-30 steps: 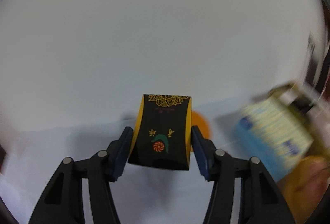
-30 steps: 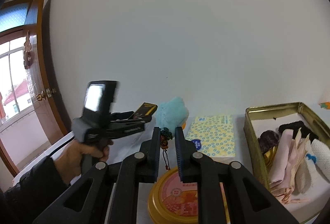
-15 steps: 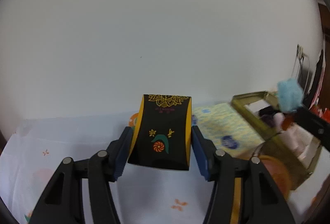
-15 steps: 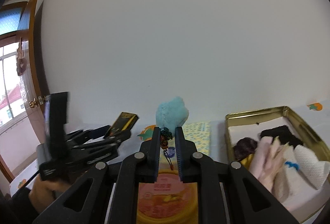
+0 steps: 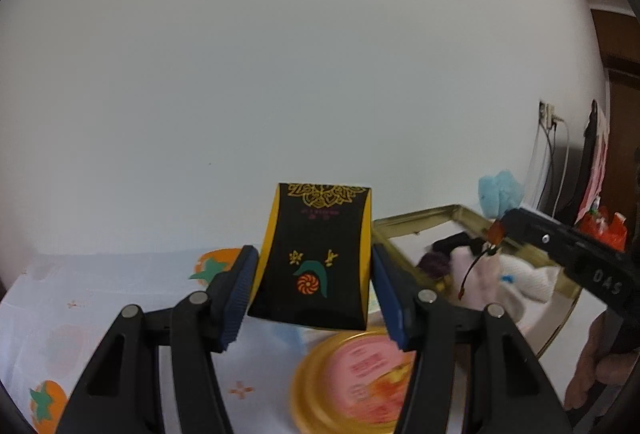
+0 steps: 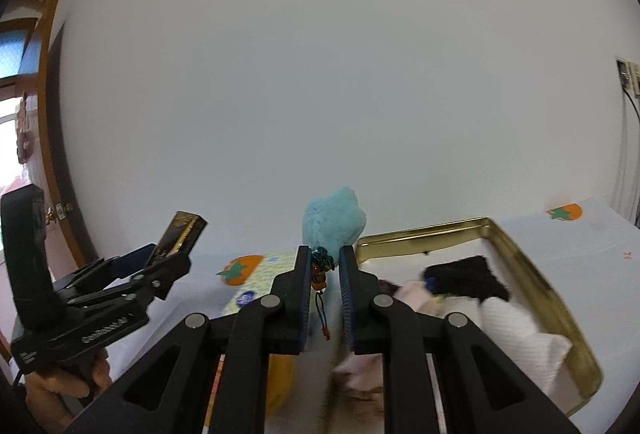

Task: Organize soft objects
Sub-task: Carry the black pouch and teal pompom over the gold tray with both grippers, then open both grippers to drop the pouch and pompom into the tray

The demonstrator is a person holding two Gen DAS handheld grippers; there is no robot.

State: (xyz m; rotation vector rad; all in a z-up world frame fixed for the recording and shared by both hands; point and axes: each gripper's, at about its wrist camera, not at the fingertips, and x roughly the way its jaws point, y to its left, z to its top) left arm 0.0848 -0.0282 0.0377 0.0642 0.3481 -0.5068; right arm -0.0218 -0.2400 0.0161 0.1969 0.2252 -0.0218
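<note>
Up in the air, the left hand-held gripper [image 5: 312, 286] squeezes a black and yellow box [image 5: 316, 254] between its blue pads. The box tilts up, above the counter [image 5: 100, 298] with its white cloth and orange fruit prints. The right hand-held gripper [image 6: 324, 286] is nearly closed and pinches the cord of a fluffy blue pom-pom charm [image 6: 334, 222], which sticks up past its tips. Just to the right sits an open gold tin [image 6: 532, 270]. Inside it lie a black cloth [image 6: 468, 274], a white cloth [image 6: 520, 338] and something pink. A round yellow lid [image 5: 352, 382] with a pink top rests below the box.
</note>
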